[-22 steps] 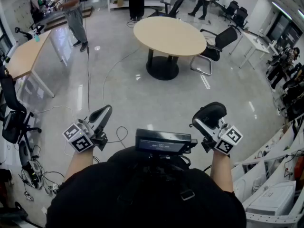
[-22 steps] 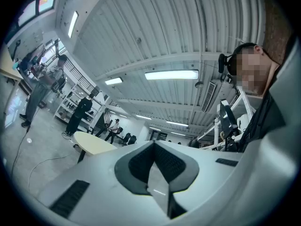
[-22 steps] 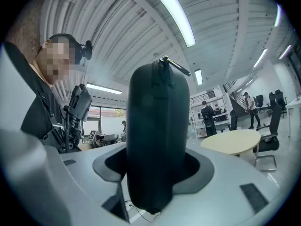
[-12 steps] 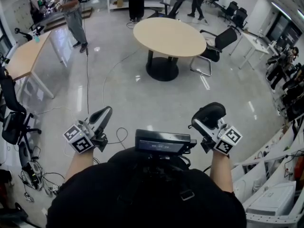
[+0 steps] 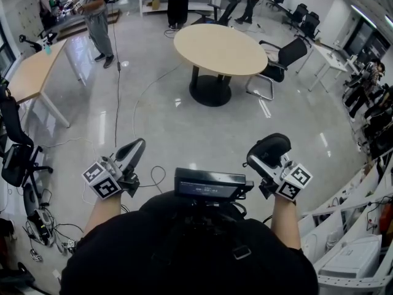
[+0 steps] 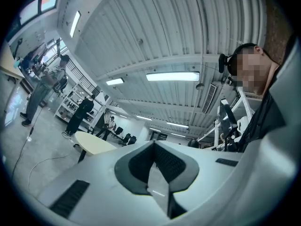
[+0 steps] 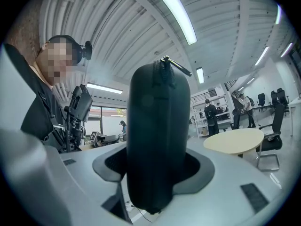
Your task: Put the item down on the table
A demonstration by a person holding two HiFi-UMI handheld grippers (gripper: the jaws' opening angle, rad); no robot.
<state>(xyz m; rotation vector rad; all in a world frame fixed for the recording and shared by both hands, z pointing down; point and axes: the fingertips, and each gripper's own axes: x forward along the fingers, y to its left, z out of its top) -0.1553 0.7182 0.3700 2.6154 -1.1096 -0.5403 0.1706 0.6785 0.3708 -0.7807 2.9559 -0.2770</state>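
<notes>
Holding item: right hand-held gripper [image 7: 157, 171], jaws spread wide and clamped on the flanks of a dark zippered case [image 7: 159, 121]; case upright, zip pull topmost. Left hand-held gripper [image 6: 157, 166]: jaws together, nothing between them. Round desk [image 5: 220, 48]: well apart from both, across open floor [image 5: 184, 121], with a black chair [image 5: 279, 57] at its right edge. Step in hand, as judged: carry. Handling advice: clamp firmly while walking, approach the chair-free near side, lower the case until it rests on the desk top, only then part the jaws.
</notes>
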